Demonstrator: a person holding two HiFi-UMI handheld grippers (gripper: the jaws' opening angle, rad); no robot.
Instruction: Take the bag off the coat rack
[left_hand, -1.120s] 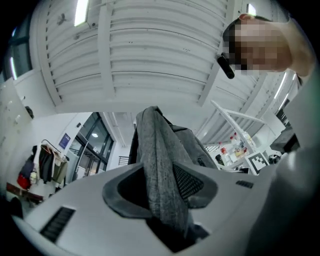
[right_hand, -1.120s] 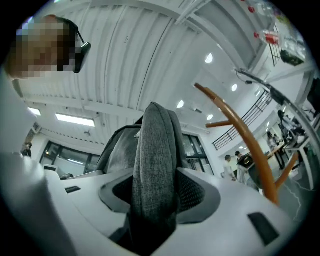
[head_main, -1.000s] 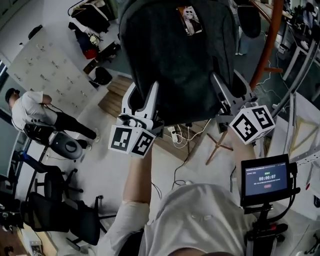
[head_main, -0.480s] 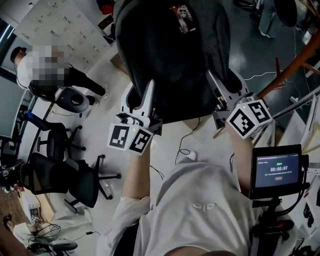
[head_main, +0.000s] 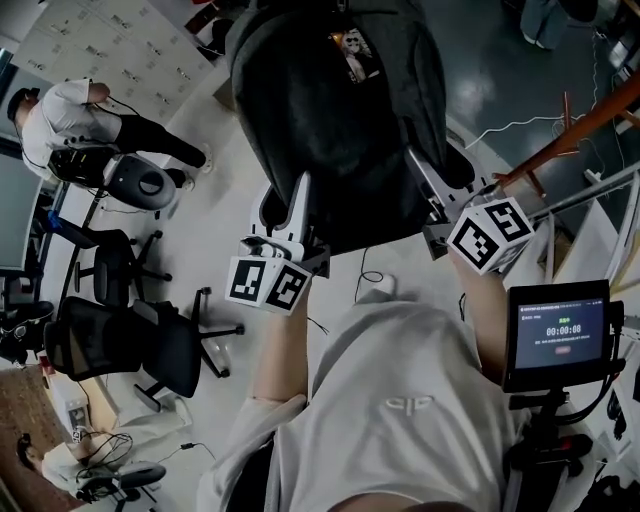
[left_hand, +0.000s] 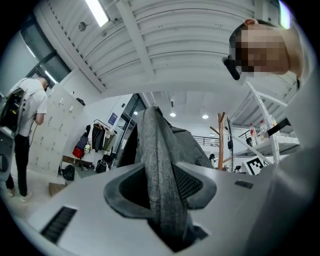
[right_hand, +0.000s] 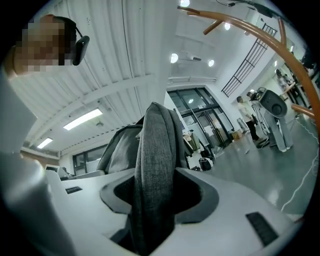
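In the head view a dark grey backpack (head_main: 340, 130) hangs in front of me, held up by its two shoulder straps. My left gripper (head_main: 285, 200) is shut on the left strap (left_hand: 162, 175), which fills the gap between its jaws. My right gripper (head_main: 445, 175) has the right strap (right_hand: 155, 165) pinched between its jaws, which are closing further on it. The orange wooden coat rack (head_main: 570, 135) stands to the right, apart from the bag, and its curved arm (right_hand: 250, 30) arches overhead in the right gripper view.
A small screen on a stand (head_main: 560, 335) sits close at my right. Black office chairs (head_main: 130, 340) stand at the lower left, and a person in a white shirt (head_main: 70, 110) stands by the lockers at upper left. Cables trail across the floor (head_main: 500, 125).
Both grippers have kept their hold on the straps. The bag and grippers have drawn away from the coat rack's pole, which now lies further right.
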